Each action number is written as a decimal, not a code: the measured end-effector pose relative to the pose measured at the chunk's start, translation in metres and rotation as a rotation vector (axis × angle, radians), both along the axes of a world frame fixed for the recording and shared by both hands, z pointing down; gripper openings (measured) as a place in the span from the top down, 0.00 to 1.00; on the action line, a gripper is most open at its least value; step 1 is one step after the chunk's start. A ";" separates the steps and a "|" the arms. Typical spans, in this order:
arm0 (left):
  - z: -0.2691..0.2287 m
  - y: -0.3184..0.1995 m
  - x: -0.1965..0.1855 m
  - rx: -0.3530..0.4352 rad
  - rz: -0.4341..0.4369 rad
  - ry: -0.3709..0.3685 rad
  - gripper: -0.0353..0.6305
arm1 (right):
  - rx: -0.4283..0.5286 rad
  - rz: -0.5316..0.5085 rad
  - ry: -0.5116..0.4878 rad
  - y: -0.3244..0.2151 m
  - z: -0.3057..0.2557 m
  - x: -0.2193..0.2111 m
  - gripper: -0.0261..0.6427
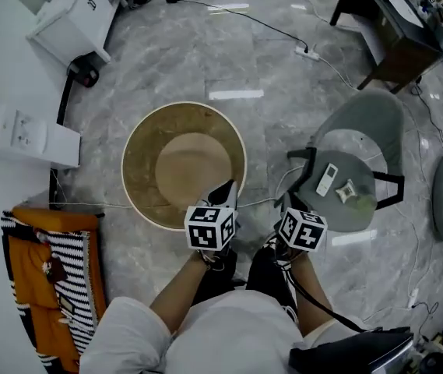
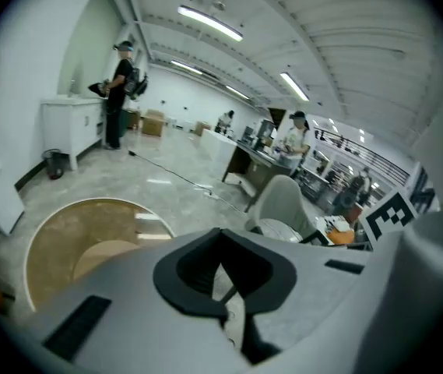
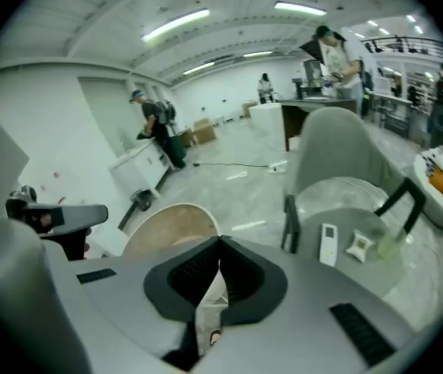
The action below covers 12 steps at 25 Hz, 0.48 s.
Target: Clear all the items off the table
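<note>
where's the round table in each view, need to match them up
Head view: round table in the centre of the picture.
Left gripper view: lower left, its near edge hidden.
Right gripper view: just left of centre, only its far part showing.
Shared landmark: the grey chair, right of the table in all three.

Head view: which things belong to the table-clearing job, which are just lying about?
Job: round table; remote and small packet, both on the grey chair seat.
Lying about: power strip, striped cloth, white cabinet.
</note>
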State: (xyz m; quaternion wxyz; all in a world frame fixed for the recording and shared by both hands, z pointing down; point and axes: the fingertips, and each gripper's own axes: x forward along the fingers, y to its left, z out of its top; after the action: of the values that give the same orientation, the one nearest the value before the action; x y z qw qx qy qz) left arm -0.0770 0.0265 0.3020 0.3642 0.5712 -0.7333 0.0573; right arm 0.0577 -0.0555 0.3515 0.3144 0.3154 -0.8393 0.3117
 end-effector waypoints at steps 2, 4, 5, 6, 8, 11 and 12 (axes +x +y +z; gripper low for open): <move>-0.021 0.037 -0.042 0.023 -0.119 -0.014 0.94 | 0.033 -0.104 -0.014 0.020 -0.020 -0.043 0.93; -0.043 0.072 -0.078 0.043 -0.215 -0.043 0.94 | 0.065 -0.188 -0.035 0.039 -0.042 -0.081 0.93; -0.054 0.089 -0.095 0.053 -0.255 -0.059 0.94 | 0.079 -0.224 -0.047 0.047 -0.053 -0.099 0.93; -0.065 0.105 -0.110 0.063 -0.293 -0.073 0.94 | 0.092 -0.255 -0.060 0.054 -0.064 -0.117 0.93; -0.086 0.134 -0.139 0.083 -0.366 -0.096 0.94 | 0.117 -0.306 -0.090 0.066 -0.088 -0.149 0.93; -0.108 0.172 -0.166 0.100 -0.457 -0.130 0.94 | 0.165 -0.352 -0.139 0.078 -0.123 -0.181 0.93; -0.114 0.182 -0.171 0.104 -0.482 -0.146 0.94 | 0.186 -0.366 -0.154 0.080 -0.135 -0.187 0.93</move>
State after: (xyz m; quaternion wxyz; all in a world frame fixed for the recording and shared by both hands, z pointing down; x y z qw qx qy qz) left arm -0.2477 0.2086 0.1881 0.2836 0.3923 -0.8746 -0.0276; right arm -0.1296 0.0247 0.2170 0.2702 0.1606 -0.9293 0.1940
